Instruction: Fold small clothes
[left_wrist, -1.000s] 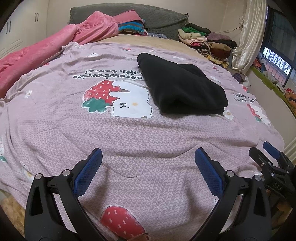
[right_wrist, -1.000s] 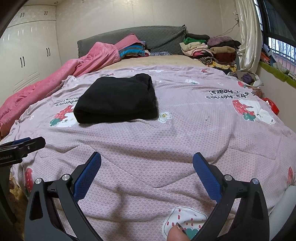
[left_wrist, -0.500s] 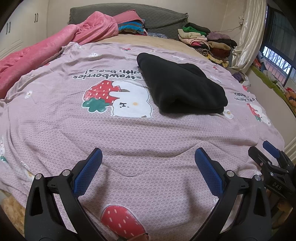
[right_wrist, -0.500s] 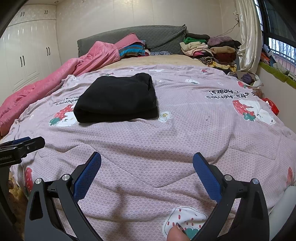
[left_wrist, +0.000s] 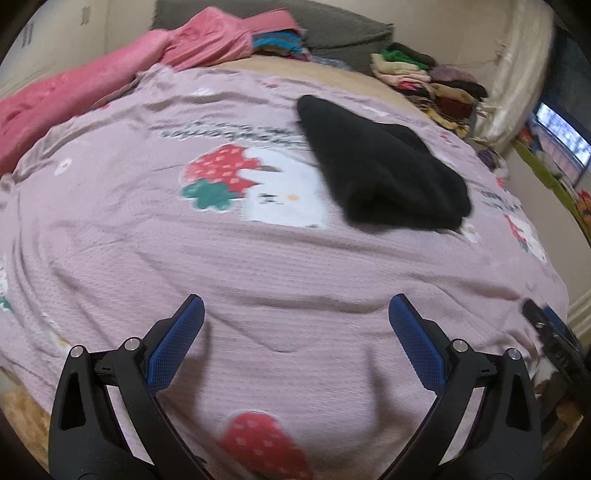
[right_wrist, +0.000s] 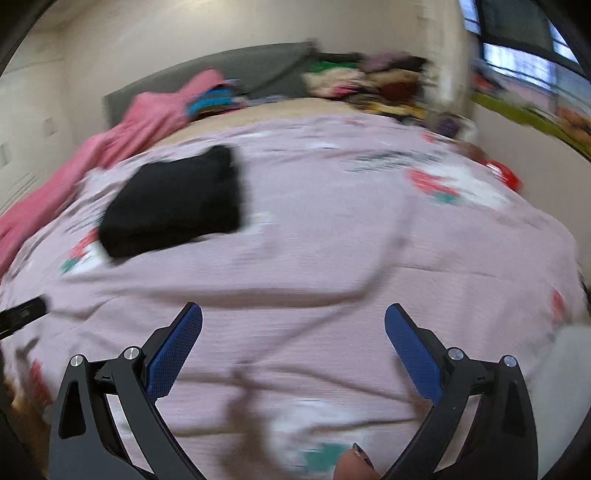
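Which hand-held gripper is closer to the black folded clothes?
Neither clearly. The left hand-held gripper sits back with the black folded clothes ahead to its right. The right hand-held gripper sits back too, clothes ahead-left.

The right gripper (right_wrist: 293, 321), jaws spread wide, hovers over the pink bedspread (right_wrist: 332, 240); a folded black garment (right_wrist: 173, 203) lies beyond.

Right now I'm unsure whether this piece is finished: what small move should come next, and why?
Probably reach toward the heap of clothes by the headboard for another piece. The black garment already lies folded on the bedspread, and both the left gripper and right gripper are open and empty, well short of it.
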